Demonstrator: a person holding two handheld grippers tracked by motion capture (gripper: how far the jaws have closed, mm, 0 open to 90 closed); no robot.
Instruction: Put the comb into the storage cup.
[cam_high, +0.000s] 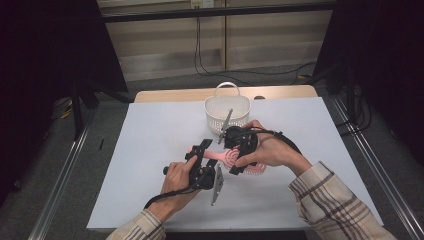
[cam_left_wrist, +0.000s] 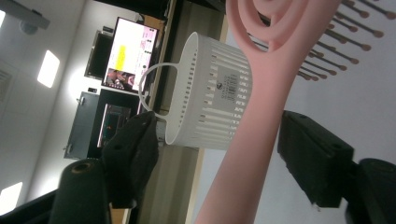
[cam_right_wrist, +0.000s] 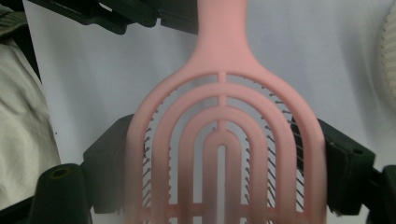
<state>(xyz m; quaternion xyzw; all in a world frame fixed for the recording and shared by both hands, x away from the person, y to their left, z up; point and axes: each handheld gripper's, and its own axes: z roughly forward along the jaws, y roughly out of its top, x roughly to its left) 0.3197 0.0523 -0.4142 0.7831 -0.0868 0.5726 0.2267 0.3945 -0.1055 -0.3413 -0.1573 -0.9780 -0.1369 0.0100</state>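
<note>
Midway across a white table (cam_high: 150, 150), a person works a pink hairbrush (cam_high: 227, 159) with 2 hand-held grippers. Seen from the high view, the right gripper (cam_high: 239, 150) sits over the brush's rounded head, just in front of a white slotted basket (cam_high: 226, 111) that stands upright near the table's far edge. In the right gripper view, the 2 black jaws stand on either side of the vented pink head (cam_right_wrist: 224, 154) and hold its edges, with dark bristles visible through the arched slots and against the white surface behind. The handle runs away from that camera toward the left gripper.

Closer to the person, the left gripper (cam_high: 197, 160) reaches the brush's handle end. In the left gripper view the pink handle (cam_left_wrist: 243, 154) passes between the 2 jaws with clear gaps on both sides, so the jaws stand apart around the handle without pressing it. Behind the handle in that view stands the basket (cam_left_wrist: 210, 93), with its thin loop handle and a printed label on the slotted wall, and beyond it a lit screen (cam_left_wrist: 128, 56) in a dim room.

Both forearms wear plaid sleeves (cam_high: 325, 200) and enter from the near side of the table. A cable trails from each gripper.
</note>
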